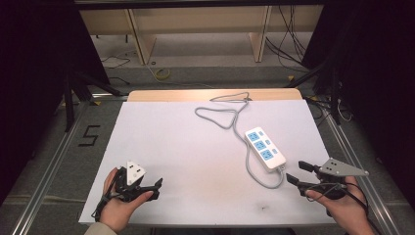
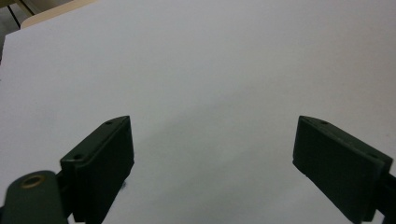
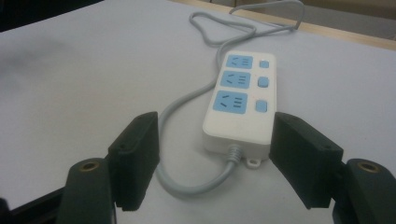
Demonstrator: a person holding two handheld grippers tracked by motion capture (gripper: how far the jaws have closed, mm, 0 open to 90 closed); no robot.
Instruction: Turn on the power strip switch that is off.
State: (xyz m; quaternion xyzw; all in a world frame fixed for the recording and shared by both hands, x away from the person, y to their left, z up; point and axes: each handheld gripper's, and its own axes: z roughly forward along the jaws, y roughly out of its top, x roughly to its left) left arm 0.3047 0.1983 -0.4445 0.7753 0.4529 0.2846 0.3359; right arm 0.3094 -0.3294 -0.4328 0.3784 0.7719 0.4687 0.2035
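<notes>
My right gripper [image 3: 215, 163] hangs nearest, jaws wide apart and empty, aimed at the cable end of the power strip [image 3: 241, 100] lying at twelve o'clock just beyond them. I judge this the approach: next I must ease forward and straddle its body. My left gripper [image 1: 157, 188] rests spread and empty on the white table [image 1: 186, 147].

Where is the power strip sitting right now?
In the high view the power strip lies on the right half of the white table, just ahead of the open right tool, its grey cord looping toward the far edge.
</notes>
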